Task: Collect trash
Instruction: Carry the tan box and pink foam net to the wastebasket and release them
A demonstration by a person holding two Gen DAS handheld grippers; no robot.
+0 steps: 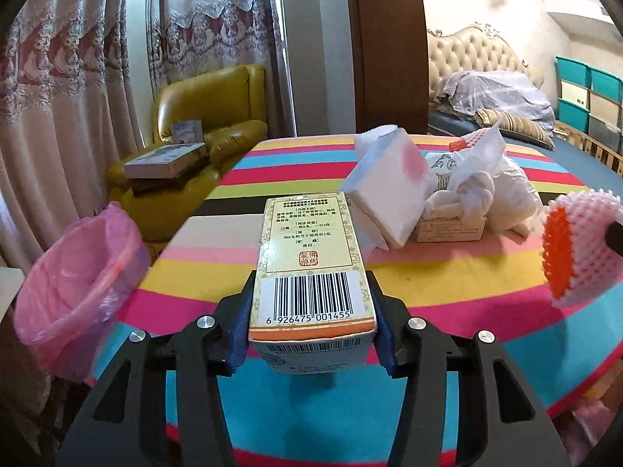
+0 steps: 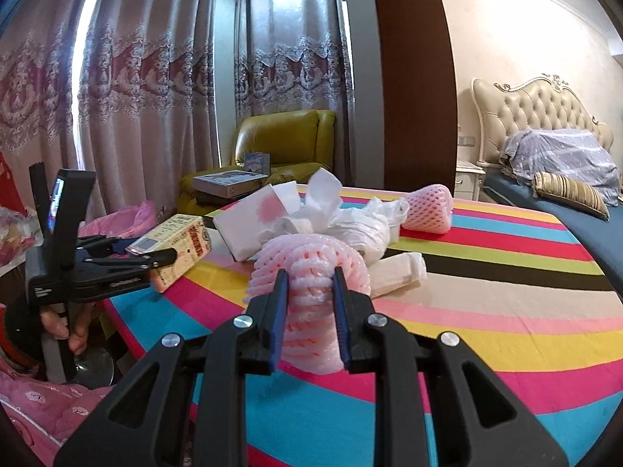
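Left gripper (image 1: 311, 311) fingers clamp yellow cardboard medicine box (image 1: 309, 257) above striped desk (image 1: 447, 284), near pink-lined trash bin (image 1: 74, 284); right gripper (image 2: 309, 295) fingers squeeze pink foam fruit net (image 2: 309, 264) over desk, trash pile behind

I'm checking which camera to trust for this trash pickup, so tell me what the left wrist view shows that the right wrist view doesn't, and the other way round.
Only the left wrist view shows the open mouth of the pink-lined bin and the barcode face of the medicine box clamped in the left hand-held gripper.

Only the right wrist view shows the right hand-held gripper closed on a pink foam net, a second foam net farther back, and the person's hand.

Both show the striped tablecloth, the tissue pile and the yellow armchair.
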